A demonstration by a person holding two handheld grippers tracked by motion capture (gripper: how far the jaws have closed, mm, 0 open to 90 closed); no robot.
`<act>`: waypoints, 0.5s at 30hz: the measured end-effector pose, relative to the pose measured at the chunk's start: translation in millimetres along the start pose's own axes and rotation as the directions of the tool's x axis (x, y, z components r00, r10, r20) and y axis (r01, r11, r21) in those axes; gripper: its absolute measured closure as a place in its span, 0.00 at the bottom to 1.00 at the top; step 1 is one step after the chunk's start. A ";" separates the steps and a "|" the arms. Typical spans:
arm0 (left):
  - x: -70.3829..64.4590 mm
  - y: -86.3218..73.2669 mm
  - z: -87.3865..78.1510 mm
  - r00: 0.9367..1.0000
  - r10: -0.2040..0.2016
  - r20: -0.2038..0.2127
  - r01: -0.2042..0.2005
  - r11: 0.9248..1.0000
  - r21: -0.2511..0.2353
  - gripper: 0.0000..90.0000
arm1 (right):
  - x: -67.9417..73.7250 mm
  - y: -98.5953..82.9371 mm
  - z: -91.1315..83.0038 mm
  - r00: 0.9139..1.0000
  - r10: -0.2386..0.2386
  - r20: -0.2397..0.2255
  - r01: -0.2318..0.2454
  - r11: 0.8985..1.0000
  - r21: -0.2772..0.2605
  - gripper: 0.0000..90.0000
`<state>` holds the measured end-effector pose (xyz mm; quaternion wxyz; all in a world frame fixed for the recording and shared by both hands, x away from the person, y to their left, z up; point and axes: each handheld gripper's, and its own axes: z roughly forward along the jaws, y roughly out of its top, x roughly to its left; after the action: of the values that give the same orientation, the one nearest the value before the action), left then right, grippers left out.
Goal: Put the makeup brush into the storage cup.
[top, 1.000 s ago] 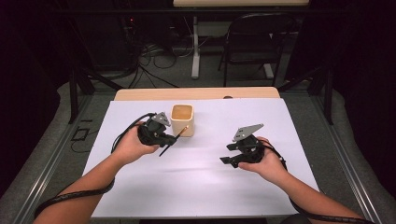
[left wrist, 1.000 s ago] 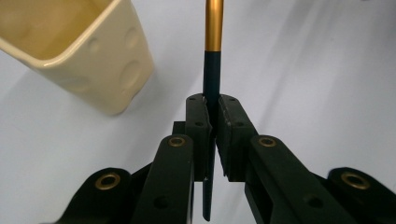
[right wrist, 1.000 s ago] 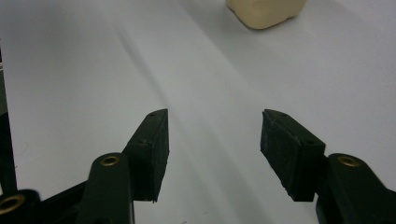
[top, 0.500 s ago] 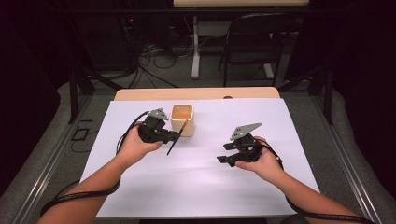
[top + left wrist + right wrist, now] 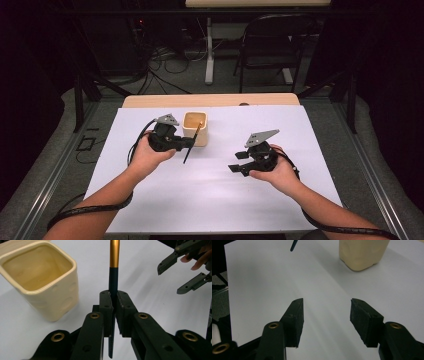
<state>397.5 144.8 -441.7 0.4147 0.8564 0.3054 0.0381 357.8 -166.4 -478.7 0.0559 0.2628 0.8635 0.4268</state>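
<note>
A cream square cup (image 5: 195, 127) stands on the white table sheet (image 5: 210, 200) toward the back. My left gripper (image 5: 189, 144) is shut on a dark pen with a gold end (image 5: 193, 142), held tilted just in front of the cup, gold end up by its rim. In the left gripper view the pen (image 5: 113, 277) runs up between the pads (image 5: 106, 302), and the cup (image 5: 40, 280) is at the upper left, empty inside. My right gripper (image 5: 239, 161) is open to the right of the cup, nothing between its jaws (image 5: 325, 315).
A wooden table edge (image 5: 210, 100) shows behind the sheet. A chair (image 5: 270, 40) and cables lie on the floor beyond. The cup's base (image 5: 362, 253) and the pen's tip (image 5: 294, 245) appear far off in the right gripper view.
My left gripper has lifted and moved the pen toward the cup, its gold end now at the rim. The right gripper has drifted slightly left.
</note>
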 end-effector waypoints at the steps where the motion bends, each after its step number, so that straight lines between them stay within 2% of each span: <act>1: -0.2 0.1 0.2 1.000 0.000 0.002 0.000 1.000 -0.003 0.93 | 0.0 0.0 0.0 1.000 0.000 0.000 0.000 1.000 0.000 0.50; 11: -2.1 0.9 1.0 1.000 -0.025 0.009 0.026 0.999 -0.043 0.93 | -0.6 3.6 1.1 0.999 0.038 -0.031 -0.040 0.997 -0.065 0.51; 15: -2.4 2.1 2.9 0.998 -0.050 0.025 0.052 0.996 -0.076 0.93 | -0.7 6.1 0.8 0.997 0.064 -0.046 -0.069 0.993 -0.095 0.54</act>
<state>397.5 140.5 -441.6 0.4517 0.8321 0.3205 0.0293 361.2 -163.1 -474.6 0.0357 0.2792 0.8337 0.4751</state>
